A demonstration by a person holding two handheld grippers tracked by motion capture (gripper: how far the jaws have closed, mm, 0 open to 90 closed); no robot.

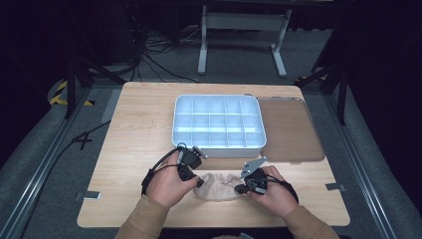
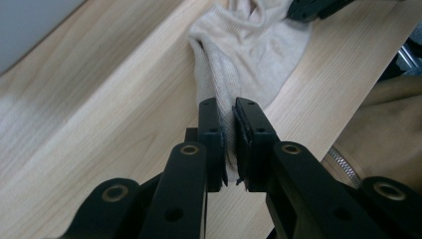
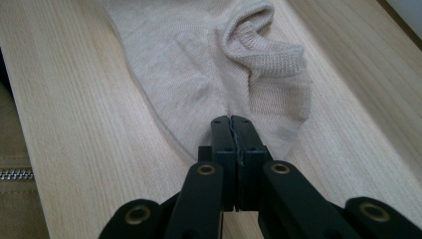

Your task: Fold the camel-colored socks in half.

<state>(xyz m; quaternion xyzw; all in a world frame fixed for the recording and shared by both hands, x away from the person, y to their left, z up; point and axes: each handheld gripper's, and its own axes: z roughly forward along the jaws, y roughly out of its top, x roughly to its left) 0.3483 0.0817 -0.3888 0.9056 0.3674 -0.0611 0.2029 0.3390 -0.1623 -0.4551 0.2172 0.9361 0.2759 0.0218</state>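
**Sock gripped at both ends, not yet stowed**

The beige sock [image 1: 219, 185] lies on the table's [image 1: 129, 149] near edge, short of the white divided organizer tray [image 1: 218, 122]. The left gripper [image 2: 227, 124] pinches one end; the right gripper [image 3: 232, 130] is clamped on the other. Judging from this, folding and placing in a compartment remain.

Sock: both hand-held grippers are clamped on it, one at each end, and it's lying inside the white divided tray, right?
Not quite. The sock lies on the table, in front of the tray, as the high view shows. Both hand-held grippers, left and right, do clamp its ends.
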